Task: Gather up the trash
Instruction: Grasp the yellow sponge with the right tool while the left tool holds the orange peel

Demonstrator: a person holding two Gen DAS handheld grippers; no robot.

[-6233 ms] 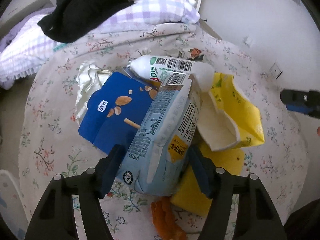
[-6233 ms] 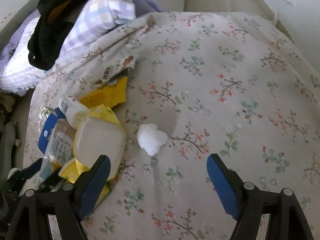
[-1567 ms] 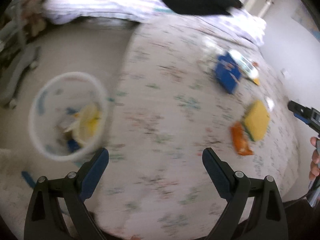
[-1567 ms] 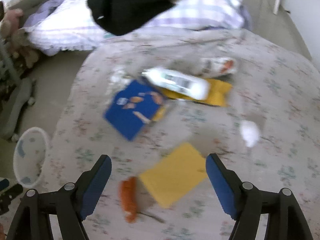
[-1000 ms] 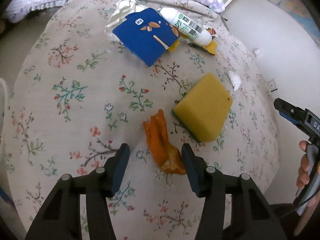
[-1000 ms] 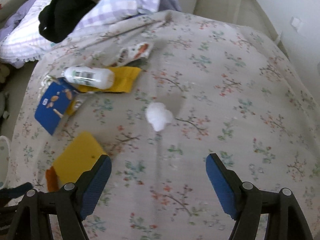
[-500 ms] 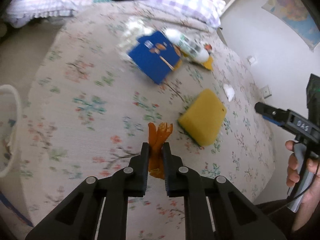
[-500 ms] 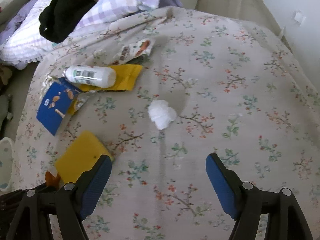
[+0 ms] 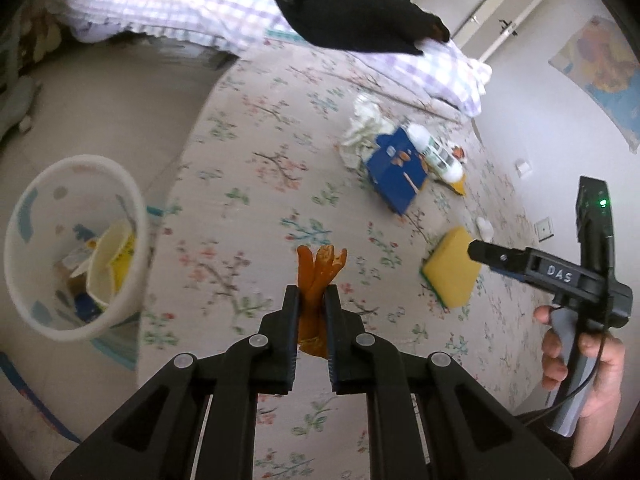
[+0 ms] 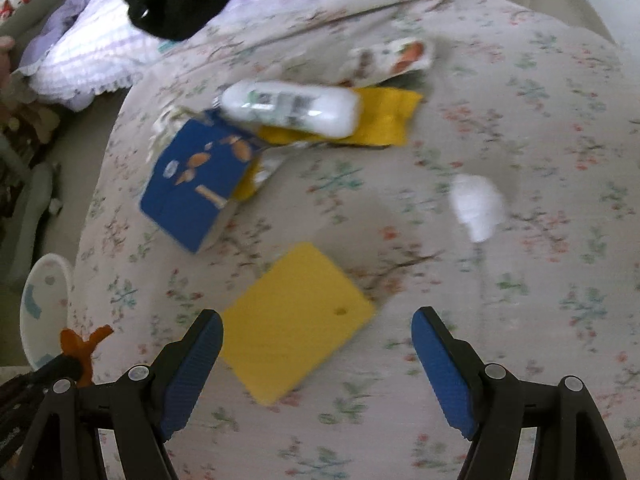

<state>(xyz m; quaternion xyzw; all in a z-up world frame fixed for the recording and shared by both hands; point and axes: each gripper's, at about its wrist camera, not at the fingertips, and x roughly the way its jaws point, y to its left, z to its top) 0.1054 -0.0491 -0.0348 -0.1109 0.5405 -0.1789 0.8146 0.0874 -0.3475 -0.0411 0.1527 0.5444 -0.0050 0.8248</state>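
Presently the left hand-held gripper (image 9: 312, 300) pinches the limp orange peel scrap (image 9: 318, 270) by its middle; it may slip short of the round white plastic wastebasket (image 9: 132, 216), while the right hand-held gripper (image 10: 316, 344) hangs spread over the flat yellow sponge (image 10: 292, 320).

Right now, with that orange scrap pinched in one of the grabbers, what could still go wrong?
The left gripper, whose jaws have just closed, pinches only the lower part of the orange peel, so the limp scrap might slip out before reaching the white bin, which sits on the floor off the bed's edge. The open right gripper hovers over the yellow sponge; pressing into the soft floral bedspread could pinch fabric along with it.
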